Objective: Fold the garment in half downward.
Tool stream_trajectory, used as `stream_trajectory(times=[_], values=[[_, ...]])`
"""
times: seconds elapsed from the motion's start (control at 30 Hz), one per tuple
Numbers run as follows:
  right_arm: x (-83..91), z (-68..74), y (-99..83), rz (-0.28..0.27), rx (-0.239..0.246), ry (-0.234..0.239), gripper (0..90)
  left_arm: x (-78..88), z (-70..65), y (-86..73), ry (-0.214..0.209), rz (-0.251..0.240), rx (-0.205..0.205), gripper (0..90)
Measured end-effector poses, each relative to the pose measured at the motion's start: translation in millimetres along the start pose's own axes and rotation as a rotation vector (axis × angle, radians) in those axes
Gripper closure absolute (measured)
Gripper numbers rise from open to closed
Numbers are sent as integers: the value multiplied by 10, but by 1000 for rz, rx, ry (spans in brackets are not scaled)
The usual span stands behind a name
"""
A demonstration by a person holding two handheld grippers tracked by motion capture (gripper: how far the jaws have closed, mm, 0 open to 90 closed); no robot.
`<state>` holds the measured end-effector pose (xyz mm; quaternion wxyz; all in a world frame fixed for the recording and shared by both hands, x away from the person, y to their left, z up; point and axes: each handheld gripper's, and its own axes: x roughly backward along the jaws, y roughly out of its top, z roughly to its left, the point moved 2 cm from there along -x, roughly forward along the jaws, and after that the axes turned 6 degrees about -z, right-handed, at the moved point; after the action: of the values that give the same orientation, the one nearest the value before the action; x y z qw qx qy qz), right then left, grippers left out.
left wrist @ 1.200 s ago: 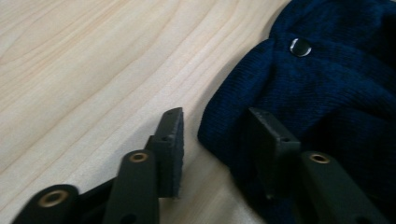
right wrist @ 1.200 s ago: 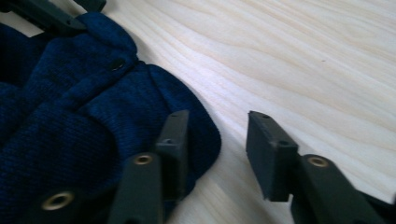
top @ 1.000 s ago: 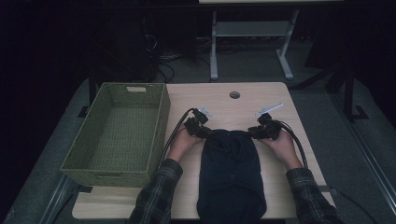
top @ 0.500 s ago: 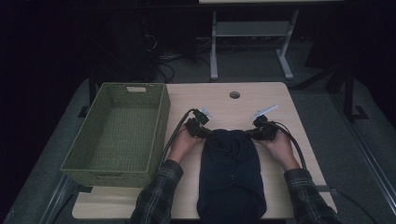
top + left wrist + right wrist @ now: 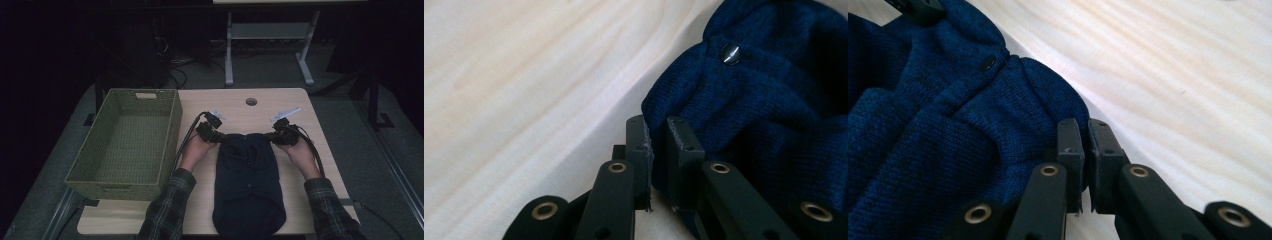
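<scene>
A dark blue knit garment (image 5: 247, 175) with small round buttons lies folded lengthwise on the wooden table (image 5: 240, 107). My left gripper (image 5: 215, 134) is at its far left corner. In the left gripper view, the left gripper (image 5: 656, 125) has just been closing and now pinches the rolled edge of the garment (image 5: 764, 100). My right gripper (image 5: 278, 136) is at the far right corner. In the right gripper view, the right gripper (image 5: 1084, 127) is shut on a fold of the garment (image 5: 948, 125). Both grippers lie low and point inward toward each other.
A green woven basket (image 5: 170, 135) stands empty at the table's left side, close to my left forearm. A round cable hole (image 5: 251, 101) sits in the tabletop beyond the garment. Bare wood lies between the grippers and the far edge. Cables trail from both grippers.
Both hands have stayed at the garment's far corners. The right gripper has edged slightly inward toward the cloth. The garment has not shifted.
</scene>
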<state>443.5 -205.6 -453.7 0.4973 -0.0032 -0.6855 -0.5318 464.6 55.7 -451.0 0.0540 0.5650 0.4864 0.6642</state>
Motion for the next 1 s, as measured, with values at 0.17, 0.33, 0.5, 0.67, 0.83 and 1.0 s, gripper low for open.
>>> stream_trajectory(times=[0.17, 0.33, 0.5, 0.67, 0.83, 1.0], values=[[106, -18, 142, -37, 19, -20, 854, 135, 6, 138, 28, -47, -17, 814], [249, -33, 297, -79, 41, -34, 853, 301, 8, 269, 57, -109, -34, 814], [348, -35, 424, -109, 72, -58, 853, 399, -8, 389, 88, -143, -60, 814], [443, -33, 546, -133, 94, -85, 853, 506, -16, 517, 115, -162, -84, 814], [551, -17, 660, -174, 109, -119, 853, 633, -54, 674, 142, -187, -127, 813], [705, -14, 816, -215, 128, -146, 853, 778, -110, 812, 171, -235, -166, 812]])
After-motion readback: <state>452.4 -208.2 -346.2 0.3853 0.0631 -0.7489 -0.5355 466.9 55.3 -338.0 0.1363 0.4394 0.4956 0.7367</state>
